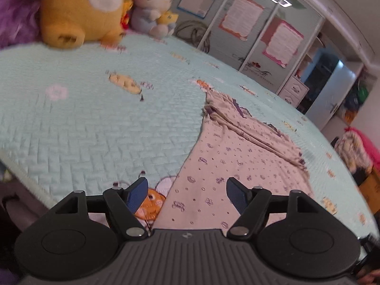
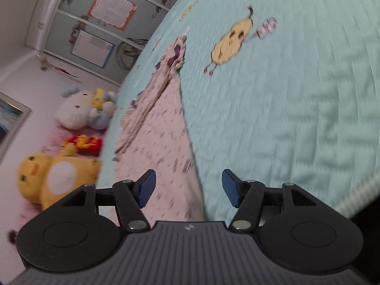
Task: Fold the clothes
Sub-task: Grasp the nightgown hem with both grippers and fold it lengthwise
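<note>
A pale pink garment [image 1: 228, 156] with small purple prints lies spread on the mint quilted bedspread [image 1: 95, 123]; one long side is folded over into a ridge. My left gripper [image 1: 186, 193] hovers open over the garment's near edge, nothing between its blue pads. In the right wrist view the same garment [image 2: 163, 128] stretches away from the lens. My right gripper [image 2: 188, 187] stands open above its near end, straddling the cloth's edge and the bedspread [image 2: 285, 95], with nothing gripped.
A yellow plush toy [image 1: 78, 7] and a white plush toy [image 1: 152, 2] sit at the head of the bed. Sliding wardrobe doors [image 1: 249, 23] with paper sheets stand beyond the far side. The bed's piped edge [image 2: 356, 190] runs close by on the right.
</note>
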The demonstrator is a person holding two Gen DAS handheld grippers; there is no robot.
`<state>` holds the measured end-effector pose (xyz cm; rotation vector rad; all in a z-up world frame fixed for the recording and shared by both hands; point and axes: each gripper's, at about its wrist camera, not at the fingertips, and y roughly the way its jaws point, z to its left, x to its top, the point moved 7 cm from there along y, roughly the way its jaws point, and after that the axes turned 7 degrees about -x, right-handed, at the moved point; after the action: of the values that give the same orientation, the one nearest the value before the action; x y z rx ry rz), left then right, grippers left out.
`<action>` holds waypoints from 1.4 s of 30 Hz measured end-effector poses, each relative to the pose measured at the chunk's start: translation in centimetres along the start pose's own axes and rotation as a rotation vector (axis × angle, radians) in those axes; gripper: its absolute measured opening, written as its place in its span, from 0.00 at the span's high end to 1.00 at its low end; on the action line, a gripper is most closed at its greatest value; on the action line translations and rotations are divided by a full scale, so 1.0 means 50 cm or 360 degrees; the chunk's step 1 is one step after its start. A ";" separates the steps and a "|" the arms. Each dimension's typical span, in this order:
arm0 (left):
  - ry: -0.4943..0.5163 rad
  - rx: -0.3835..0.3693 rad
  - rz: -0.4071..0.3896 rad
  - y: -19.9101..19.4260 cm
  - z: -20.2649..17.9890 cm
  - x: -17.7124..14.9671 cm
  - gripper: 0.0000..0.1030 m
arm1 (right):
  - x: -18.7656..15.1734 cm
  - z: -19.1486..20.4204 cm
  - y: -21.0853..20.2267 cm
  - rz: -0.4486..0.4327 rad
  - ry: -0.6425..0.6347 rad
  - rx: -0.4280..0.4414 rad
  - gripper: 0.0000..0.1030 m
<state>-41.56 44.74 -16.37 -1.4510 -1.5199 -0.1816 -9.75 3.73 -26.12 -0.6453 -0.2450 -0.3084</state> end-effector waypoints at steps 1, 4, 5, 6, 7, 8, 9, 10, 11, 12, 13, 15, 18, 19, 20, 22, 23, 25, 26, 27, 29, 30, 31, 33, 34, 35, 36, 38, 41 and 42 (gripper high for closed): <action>-0.0034 -0.0012 0.0031 0.005 0.003 -0.001 0.26 | -0.007 -0.002 -0.002 0.0023 0.0030 0.0038 0.40; -0.0102 -0.0042 0.0137 0.029 0.003 -0.008 0.26 | -0.028 -0.004 -0.006 0.0095 0.0068 0.0113 0.40; -0.0134 -0.0042 0.0177 0.039 0.008 -0.011 0.26 | -0.033 -0.004 -0.008 0.0105 0.0066 0.0122 0.40; -0.0166 -0.0041 0.0218 0.050 0.013 -0.014 0.26 | -0.036 -0.003 -0.011 0.0110 0.0065 0.0128 0.40; -0.0191 -0.0030 0.0256 0.062 0.019 -0.018 0.26 | -0.039 -0.002 -0.011 0.0126 0.0067 0.0135 0.40; -0.0215 -0.0018 0.0295 0.075 0.025 -0.021 0.26 | -0.042 -0.002 -0.011 0.0142 0.0069 0.0143 0.40; -0.0274 0.0006 0.0338 0.087 0.039 -0.026 0.26 | -0.047 -0.004 -0.011 0.0158 0.0072 0.0153 0.40; -0.0332 0.0030 0.0380 0.098 0.052 -0.030 0.26 | -0.050 -0.003 -0.010 0.0168 0.0072 0.0160 0.40; -0.0403 0.0015 0.0405 0.105 0.064 -0.034 0.26 | -0.051 -0.002 -0.012 0.0174 0.0069 0.0163 0.40; -0.0460 -0.0005 0.0408 0.107 0.072 -0.034 0.23 | -0.051 0.000 -0.010 0.0179 0.0066 0.0166 0.40; -0.0502 -0.0031 0.0414 0.109 0.076 -0.031 0.21 | -0.052 0.000 -0.010 0.0181 0.0068 0.0172 0.40; -0.0562 -0.0080 0.0434 0.112 0.081 -0.027 0.14 | -0.050 -0.001 -0.009 0.0183 0.0079 0.0181 0.40; -0.0585 -0.0138 0.0479 0.110 0.086 -0.022 0.14 | -0.048 -0.002 -0.008 0.0181 0.0091 0.0190 0.40; -0.0601 -0.0150 0.0492 0.111 0.088 -0.022 0.14 | -0.048 -0.002 -0.009 0.0181 0.0092 0.0194 0.40; -0.0616 -0.0163 0.0505 0.113 0.091 -0.023 0.14 | -0.047 -0.002 -0.011 0.0181 0.0092 0.0198 0.40; -0.0643 -0.0179 0.0516 0.118 0.088 -0.026 0.12 | -0.047 -0.004 -0.010 0.0183 0.0095 0.0198 0.40; -0.0674 -0.0199 0.0508 0.121 0.085 -0.026 0.06 | -0.047 -0.004 -0.009 0.0184 0.0096 0.0198 0.40; -0.0735 -0.0237 0.0493 0.127 0.079 -0.027 0.01 | -0.048 -0.002 -0.009 0.0183 0.0086 0.0196 0.40; -0.0766 -0.0257 0.0485 0.130 0.076 -0.027 0.01 | -0.049 -0.002 -0.010 0.0184 0.0079 0.0194 0.40; -0.0808 -0.0304 0.0494 0.133 0.071 -0.028 0.02 | -0.050 -0.001 -0.011 0.0185 0.0076 0.0193 0.40; -0.0916 -0.0435 0.0533 0.138 0.061 -0.040 0.15 | -0.050 -0.002 -0.012 0.0187 0.0081 0.0196 0.40; -0.0967 -0.0495 0.0553 0.141 0.057 -0.048 0.29 | -0.050 -0.004 -0.012 0.0188 0.0084 0.0198 0.40; -0.0977 -0.0486 0.0563 0.145 0.058 -0.057 0.37 | -0.050 -0.004 -0.013 0.0188 0.0081 0.0196 0.40; -0.0998 -0.0469 0.0582 0.153 0.060 -0.074 0.63 | -0.051 -0.005 -0.014 0.0190 0.0077 0.0192 0.40; -0.1025 -0.0472 0.0578 0.153 0.064 -0.079 0.68 | -0.052 -0.005 -0.015 0.0191 0.0075 0.0191 0.40; -0.1051 -0.0475 0.0575 0.153 0.069 -0.085 0.70 | -0.052 -0.005 -0.015 0.0192 0.0073 0.0190 0.40; -0.1064 -0.0489 0.0565 0.151 0.071 -0.085 0.70 | -0.053 -0.005 -0.016 0.0194 0.0072 0.0189 0.40; -0.1071 -0.0502 0.0550 0.147 0.074 -0.084 0.71 | -0.055 -0.005 -0.018 0.0197 0.0069 0.0188 0.40; -0.1001 -0.0481 0.0547 0.143 0.071 -0.076 0.83 | -0.058 -0.004 -0.018 0.0203 0.0060 0.0179 0.41; -0.0978 -0.0474 0.0544 0.142 0.069 -0.072 0.84 | -0.059 -0.004 -0.018 0.0205 0.0057 0.0173 0.42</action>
<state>-38.26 46.62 -24.19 -2.1122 -1.7340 0.2833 -12.75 3.53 -26.73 -0.5451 -0.1839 -0.1815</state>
